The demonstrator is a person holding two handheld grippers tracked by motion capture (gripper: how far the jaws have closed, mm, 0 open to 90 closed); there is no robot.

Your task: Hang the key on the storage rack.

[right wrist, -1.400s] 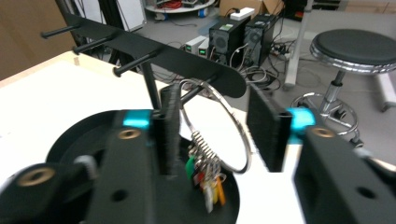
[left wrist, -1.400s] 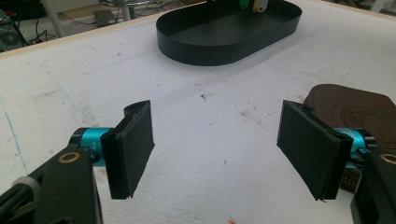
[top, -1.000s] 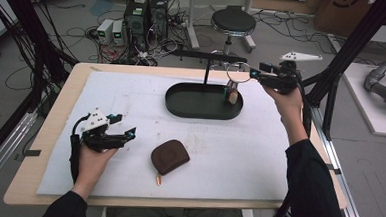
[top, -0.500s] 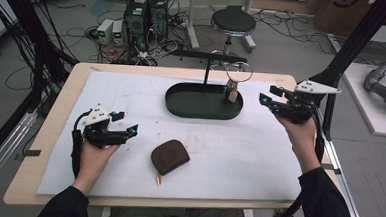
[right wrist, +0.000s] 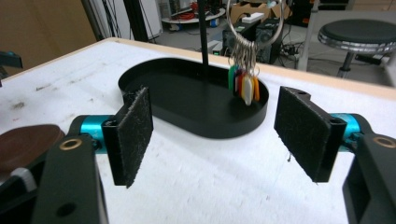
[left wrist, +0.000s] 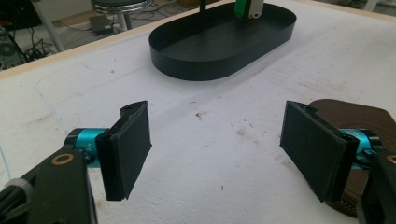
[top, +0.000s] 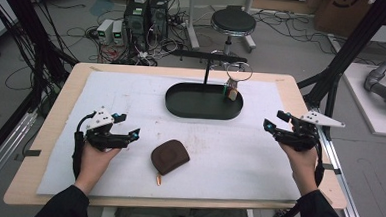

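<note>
Release complete: right claw (top: 271, 121) has withdrawn from the metal key ring with coloured tags (top: 234, 84), jaws just opened, empty; ring hangs on the black stand. Left claw (top: 131, 127) apart.

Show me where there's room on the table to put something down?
Bare mat lies between the pouch and the right gripper, open with nothing between its fingers. More lies left of the tray, above the left gripper. The tray's right end is crowded: keys hang there.
</note>
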